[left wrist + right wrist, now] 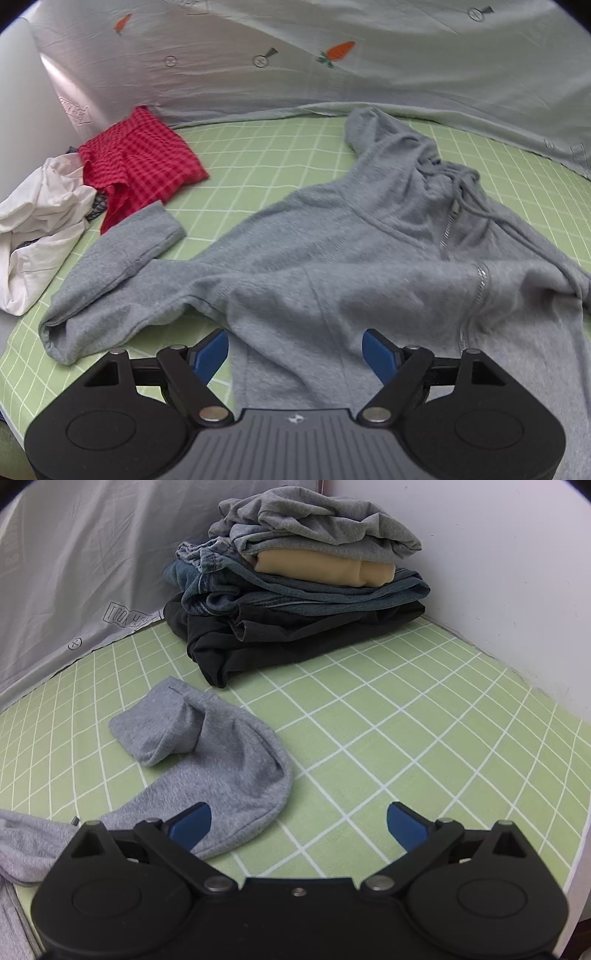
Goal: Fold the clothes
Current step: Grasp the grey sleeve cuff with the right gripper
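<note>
In the left wrist view the grey hoodie fills the centre and right of the green checked bed sheet; bare sheet lies open at upper centre. A red checked garment and a white cloth block the left edge.

In the right wrist view the sheet's right half is bare; a stack of folded clothes fills the upper centre corner, a grey sleeve the lower left.

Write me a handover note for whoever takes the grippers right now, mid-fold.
Left gripper: open, empty, over the grey zip hoodie's lower body.
Right gripper: open, empty, beside the hoodie sleeve.
Hoodie lies spread and rumpled on the green grid mat, both sleeves out, not yet folded.
Done: folded stack in the corner.
Left: fold the hoodie, then the red checked garment and white garment piled at the mat's edge.
</note>
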Demonstrator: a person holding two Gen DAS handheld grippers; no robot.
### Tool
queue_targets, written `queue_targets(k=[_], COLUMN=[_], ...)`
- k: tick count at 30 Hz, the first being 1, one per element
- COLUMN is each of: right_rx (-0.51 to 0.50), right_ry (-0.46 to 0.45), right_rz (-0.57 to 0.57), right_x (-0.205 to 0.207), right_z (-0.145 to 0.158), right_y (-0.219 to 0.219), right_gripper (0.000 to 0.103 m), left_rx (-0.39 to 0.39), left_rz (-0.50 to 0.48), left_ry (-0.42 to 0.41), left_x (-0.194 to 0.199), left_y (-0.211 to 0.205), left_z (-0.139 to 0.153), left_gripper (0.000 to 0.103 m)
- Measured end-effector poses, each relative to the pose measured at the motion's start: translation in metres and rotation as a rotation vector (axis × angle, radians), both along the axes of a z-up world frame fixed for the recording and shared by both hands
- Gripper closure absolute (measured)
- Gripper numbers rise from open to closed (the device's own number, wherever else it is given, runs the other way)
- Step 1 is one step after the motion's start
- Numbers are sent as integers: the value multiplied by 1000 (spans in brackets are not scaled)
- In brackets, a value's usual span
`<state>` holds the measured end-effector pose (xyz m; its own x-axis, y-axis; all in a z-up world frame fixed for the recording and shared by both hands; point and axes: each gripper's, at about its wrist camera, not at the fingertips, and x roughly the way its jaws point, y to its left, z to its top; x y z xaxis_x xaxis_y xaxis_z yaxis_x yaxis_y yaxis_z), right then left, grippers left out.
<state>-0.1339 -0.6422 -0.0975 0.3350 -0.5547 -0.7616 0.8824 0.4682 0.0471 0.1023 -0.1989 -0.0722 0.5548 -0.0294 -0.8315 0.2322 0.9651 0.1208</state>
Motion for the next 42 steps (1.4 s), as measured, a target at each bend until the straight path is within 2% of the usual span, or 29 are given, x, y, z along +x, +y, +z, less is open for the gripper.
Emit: queue_targets(k=[3, 7, 10, 12, 17, 23, 26, 27, 28, 30, 32, 37, 40, 42], right_rx=[17, 26, -29, -46, -51, -6, -42, -54, -61, -84, -90, -260, -345, -366], right_ry=[-46, -88, -50, -33, -5, 32, 55, 54, 47, 51, 11, -27, -69, -133], right_rz=[-5, 48, 185, 267, 418, 486, 500, 508, 508, 489, 450, 310, 181, 83], right_x=[-10, 1, 33, 58, 115, 157, 163, 163, 162, 157, 146, 95, 54, 21], right_z=[8, 18, 22, 22, 10, -18, -22, -22, -21, -17, -8, 34, 61, 81], right_y=[-19, -45, -45, -42, -31, -24, -19, -18, -18, -20, -23, -29, -45, -60], right_gripper=[8, 21, 22, 23, 24, 31, 34, 44, 65, 95, 97, 97, 97, 97], left_rx=[-27, -8, -10, -18, -74, -72, -71, -72, -73, -75, -76, -80, -83, -84], left_rz=[-46, 2, 73, 123, 178, 162, 140, 135, 132, 128, 128, 130, 132, 133], left_ry=[93, 100, 103, 122, 150, 158, 173, 177, 179, 179, 174, 149, 134, 126], left_x=[-13, -26, -23, -18, -16, -13, -9, -7, -6, -5, -5, -9, -12, -13], left_y=[-22, -40, -41, -36, -26, -26, -25, -25, -25, -25, -26, -25, -25, -25], left_z=[-21, -32, -34, -37, -42, -42, -42, -42, -42, -42, -42, -43, -43, -43], left_gripper=[22, 18, 13, 2, 0, 0, 0, 0, 0, 0, 0, 0, 0, 0])
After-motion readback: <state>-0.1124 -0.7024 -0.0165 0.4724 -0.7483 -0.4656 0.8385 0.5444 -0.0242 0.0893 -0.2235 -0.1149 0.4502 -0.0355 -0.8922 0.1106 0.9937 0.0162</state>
